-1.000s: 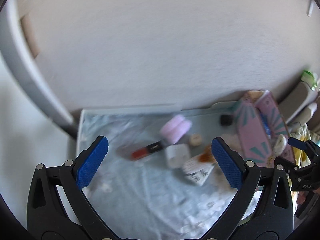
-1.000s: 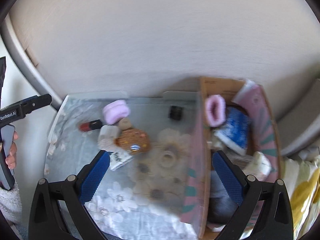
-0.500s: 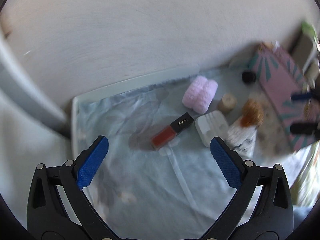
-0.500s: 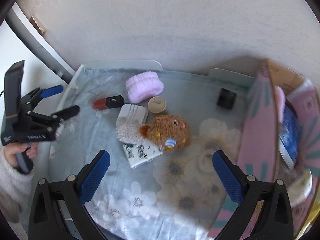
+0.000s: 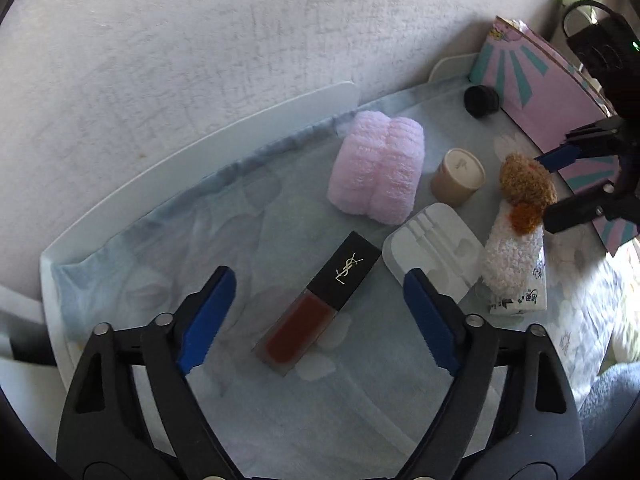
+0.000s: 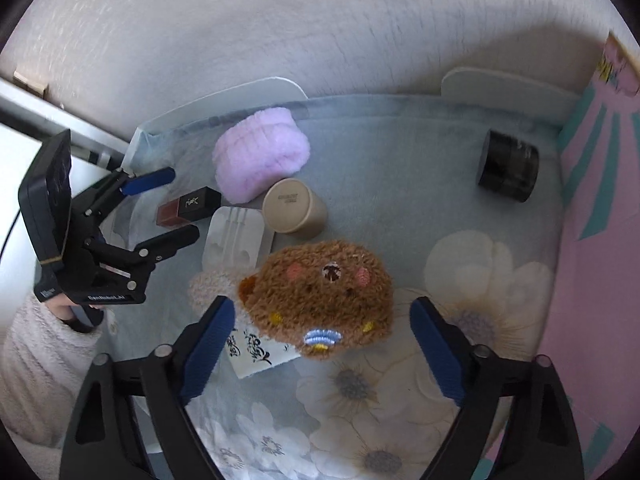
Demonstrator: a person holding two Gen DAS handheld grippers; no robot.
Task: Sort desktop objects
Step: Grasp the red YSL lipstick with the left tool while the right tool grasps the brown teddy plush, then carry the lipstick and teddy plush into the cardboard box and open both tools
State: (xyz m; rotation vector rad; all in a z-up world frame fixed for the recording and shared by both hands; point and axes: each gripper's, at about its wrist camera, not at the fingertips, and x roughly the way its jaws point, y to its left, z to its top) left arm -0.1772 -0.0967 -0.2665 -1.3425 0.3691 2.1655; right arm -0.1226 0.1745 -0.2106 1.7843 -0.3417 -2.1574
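place: home | cues: floral tablecloth [image 6: 460, 280], lipstick [image 5: 320, 300], plush bear [image 6: 320, 296], pink towel [image 5: 378, 168]

White desk [image 5: 120, 216] under a pale blue flowered cloth [image 6: 400, 168], carrying small items.

The cloth is covering the desk, with a raised white rim showing along the wall side. A fluffy pink roll [image 5: 378, 170] is lying near that rim, a beige round tub [image 5: 458, 176] is sitting just beside it, and a dark-capped red lip tint [image 5: 320, 300] is lying at a slant in front. A white plastic holder [image 5: 434, 250] is resting between the tint and a printed paper tag [image 6: 260, 352]. A brown plush bear [image 6: 324, 304] is lying partly over the tag. A black jar [image 6: 508, 166] is standing on its side near a pink box [image 6: 600, 240].
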